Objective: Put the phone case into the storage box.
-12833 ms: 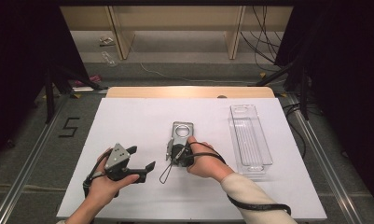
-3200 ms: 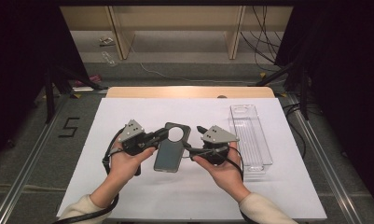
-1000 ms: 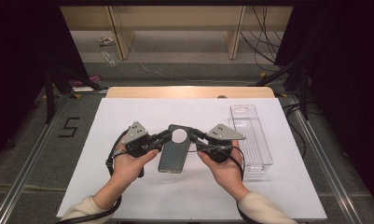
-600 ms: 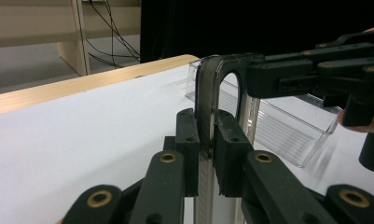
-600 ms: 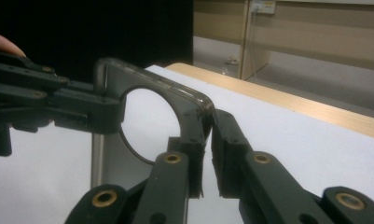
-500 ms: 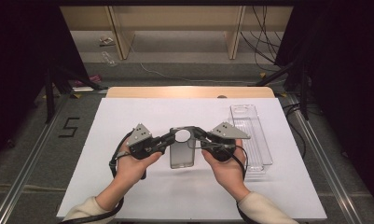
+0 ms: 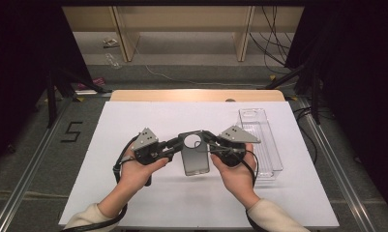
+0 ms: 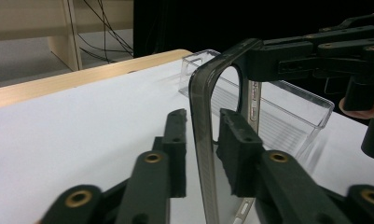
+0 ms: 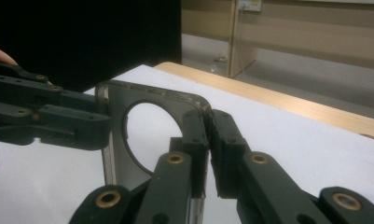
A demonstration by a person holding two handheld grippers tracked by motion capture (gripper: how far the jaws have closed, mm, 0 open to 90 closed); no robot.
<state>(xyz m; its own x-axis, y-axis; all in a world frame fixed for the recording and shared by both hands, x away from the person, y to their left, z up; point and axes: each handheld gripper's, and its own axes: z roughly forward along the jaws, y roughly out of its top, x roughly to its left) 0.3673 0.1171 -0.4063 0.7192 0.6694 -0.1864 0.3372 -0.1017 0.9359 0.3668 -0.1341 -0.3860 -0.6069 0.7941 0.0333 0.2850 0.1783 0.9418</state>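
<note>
Smoky clear phone case (image 7: 196, 155) held upright between both grippers above the desk (image 7: 133, 121). Right gripper (image 7: 210, 141) fingers (image 9: 196, 140) clamp its top corner. Left gripper (image 7: 174, 144) fingers (image 8: 177, 154) have just been opening, case edge between them, left pad off it. Clear tray (image 7: 261, 140) lies beyond the right fingers.

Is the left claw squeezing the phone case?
Apart. The left gripper view shows the left claw with gaps either side of the phone case edge; its jaws have just opened.

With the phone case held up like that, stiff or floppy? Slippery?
Probably flexible: the case is a thin, see-through shell with a big round cutout. Likely light, since the right gripper pinches just one top corner. Its glossy edge may slip; the left gripper straddles it with visible gaps.
</note>
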